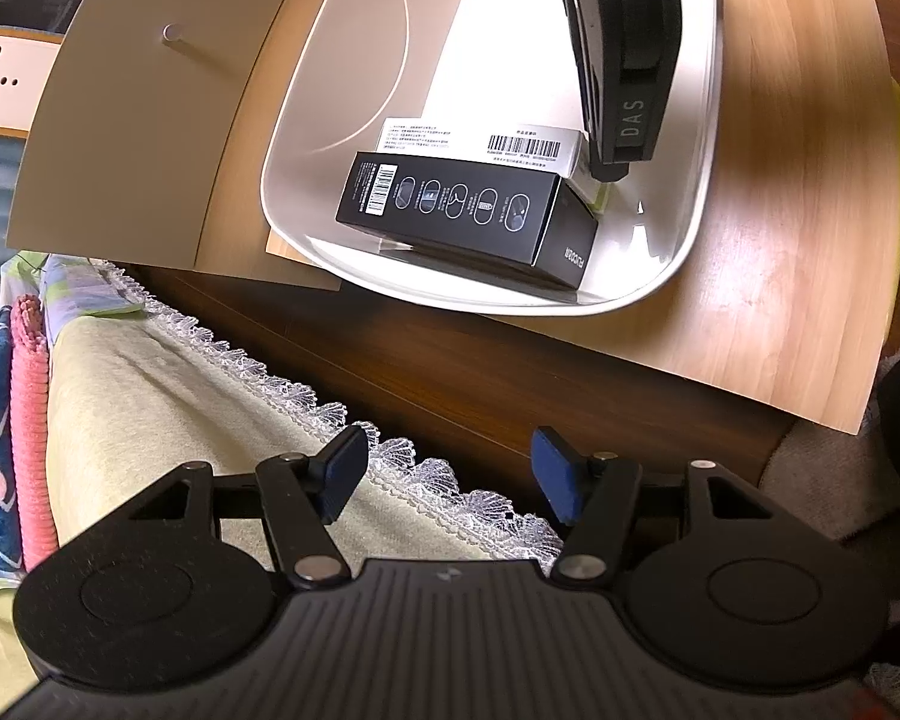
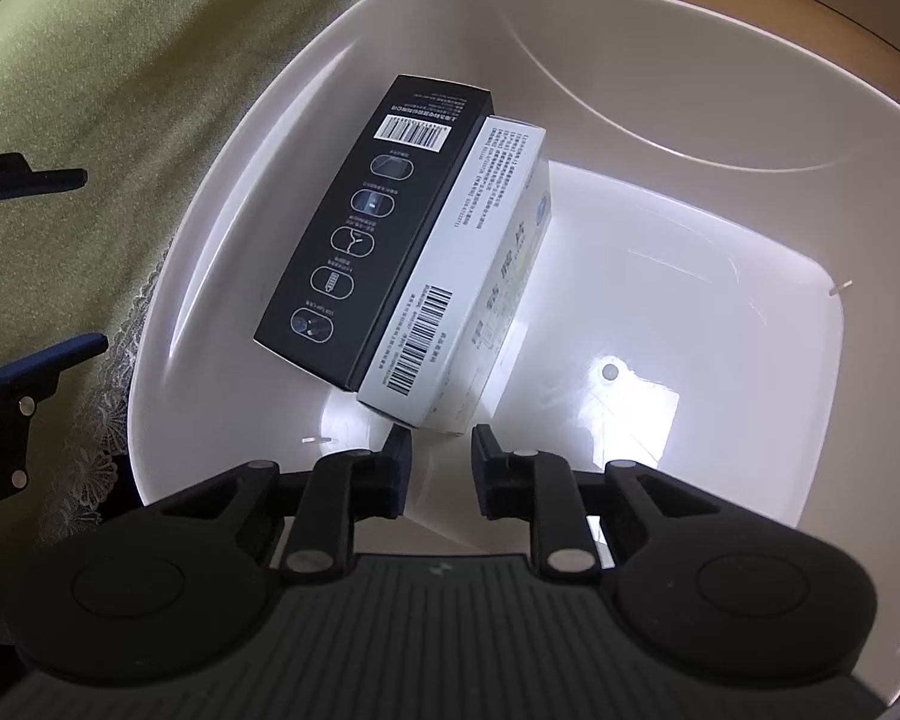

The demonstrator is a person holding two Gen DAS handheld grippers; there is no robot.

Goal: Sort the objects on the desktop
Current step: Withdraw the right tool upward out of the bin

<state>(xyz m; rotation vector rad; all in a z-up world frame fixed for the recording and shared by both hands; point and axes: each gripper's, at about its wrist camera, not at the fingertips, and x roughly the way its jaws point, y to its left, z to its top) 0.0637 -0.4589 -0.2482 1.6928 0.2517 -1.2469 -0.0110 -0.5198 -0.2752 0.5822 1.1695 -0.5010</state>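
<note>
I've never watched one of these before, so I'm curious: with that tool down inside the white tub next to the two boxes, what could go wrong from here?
1. The right tool is open and very close to the white box; a careless lift could catch its end.
2. That box rests against the black box, so a nudge might shift both.
3. The white tub looks light; bumping its wall could slide it across the wooden board. The left tool is open and away from it.
</note>
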